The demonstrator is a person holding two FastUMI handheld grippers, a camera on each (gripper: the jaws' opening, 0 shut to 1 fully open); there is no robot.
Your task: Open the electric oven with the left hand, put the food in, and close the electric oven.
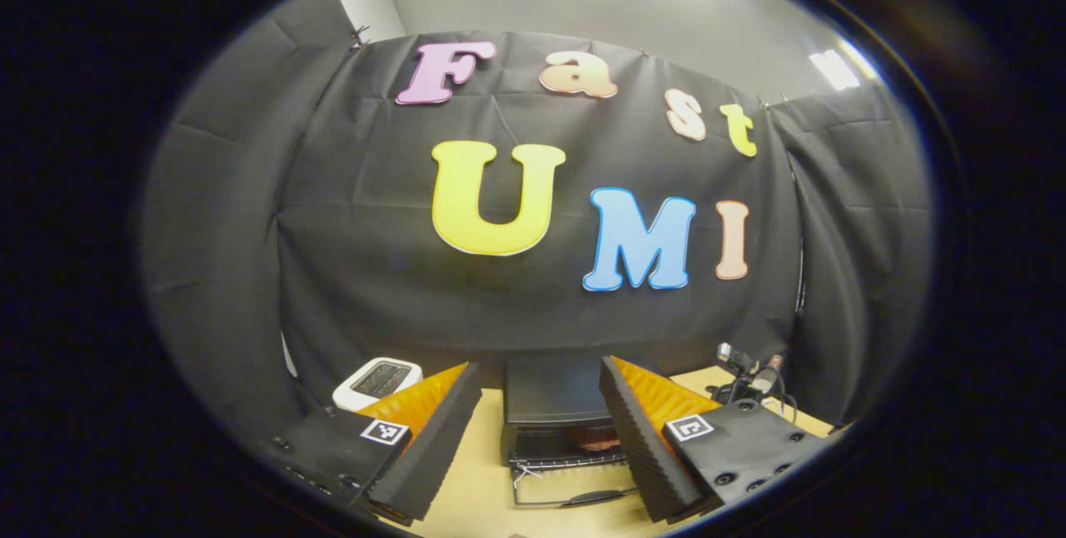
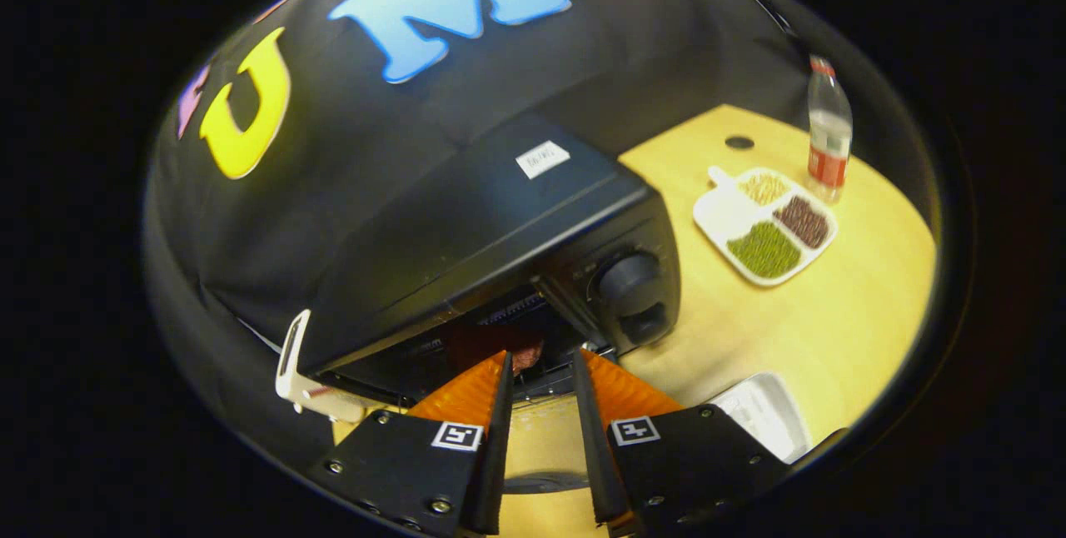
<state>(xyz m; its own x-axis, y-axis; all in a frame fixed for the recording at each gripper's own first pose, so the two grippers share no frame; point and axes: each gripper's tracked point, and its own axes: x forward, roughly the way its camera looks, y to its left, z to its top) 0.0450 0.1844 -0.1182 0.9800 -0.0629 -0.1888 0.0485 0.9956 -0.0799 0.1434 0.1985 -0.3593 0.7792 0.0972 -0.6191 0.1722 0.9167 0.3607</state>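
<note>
While the electric oven [image 2: 500, 221] stands door-down by the table's [image 2: 833, 330] rear edge, food [image 2: 525, 352] lies inside it; left gripper [image 1: 541, 409] gapes wide, empty; right gripper [image 2: 540, 392] parted narrowly, empty.

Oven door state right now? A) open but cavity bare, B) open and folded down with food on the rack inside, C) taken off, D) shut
B: in the left gripper view the oven has its door dropped flat toward the camera, and a reddish piece of food sits on the rack inside; the right gripper view shows it in the cavity too.
</note>
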